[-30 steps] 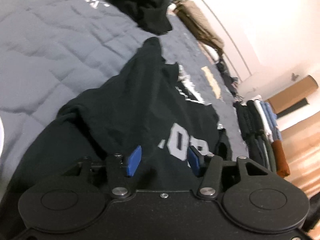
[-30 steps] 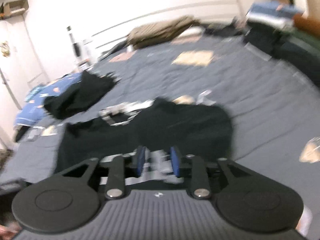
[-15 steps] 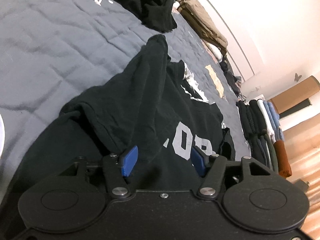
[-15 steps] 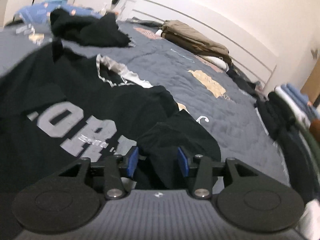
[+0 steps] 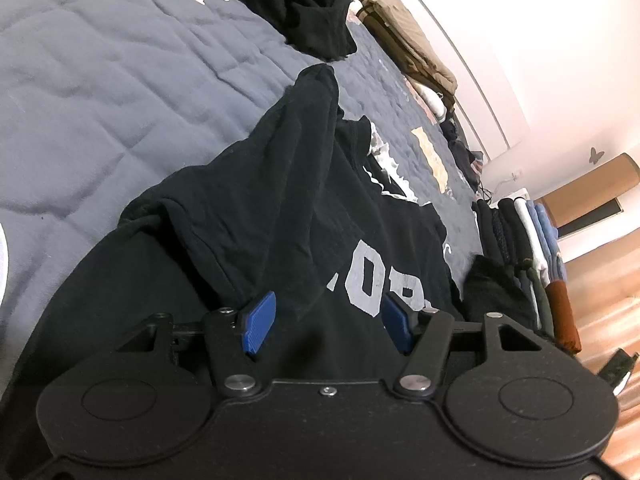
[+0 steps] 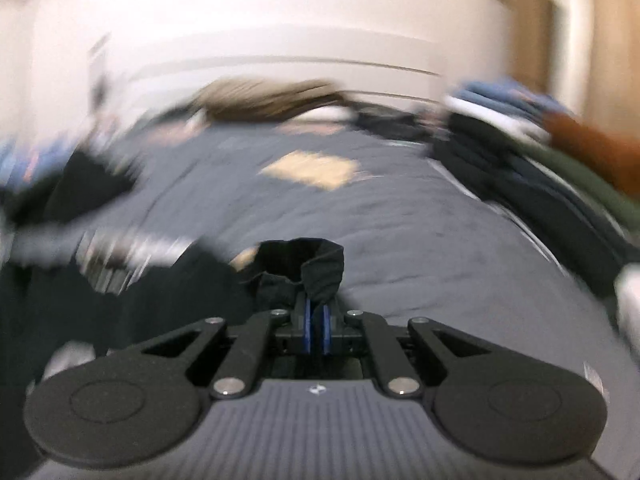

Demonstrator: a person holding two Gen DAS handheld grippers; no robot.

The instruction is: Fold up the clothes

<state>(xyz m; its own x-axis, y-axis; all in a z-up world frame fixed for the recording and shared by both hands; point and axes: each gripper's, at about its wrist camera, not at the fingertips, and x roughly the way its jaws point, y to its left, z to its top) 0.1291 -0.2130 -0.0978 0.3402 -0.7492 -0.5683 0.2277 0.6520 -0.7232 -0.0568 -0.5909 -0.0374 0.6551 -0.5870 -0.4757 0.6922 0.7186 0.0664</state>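
A black T-shirt with grey block letters [image 5: 288,216] lies crumpled on the grey quilted bed [image 5: 100,64]. My left gripper [image 5: 326,322] is open, its blue pads low over the shirt's lower part next to the letters. My right gripper [image 6: 316,328] is shut on a bunched fold of the black T-shirt [image 6: 308,268] and holds it up off the bed. The right wrist view is blurred by motion.
A second black garment [image 5: 308,12] lies crumpled further up the bed. Folded tan clothes [image 5: 412,48] sit by the headboard. A stack of folded clothes [image 5: 524,248] stands at the bed's right edge, also in the right wrist view [image 6: 540,152].
My right gripper has shut on a fold of the black shirt and is swinging fast with it. My left gripper has stayed open and sunk closer to the shirt.
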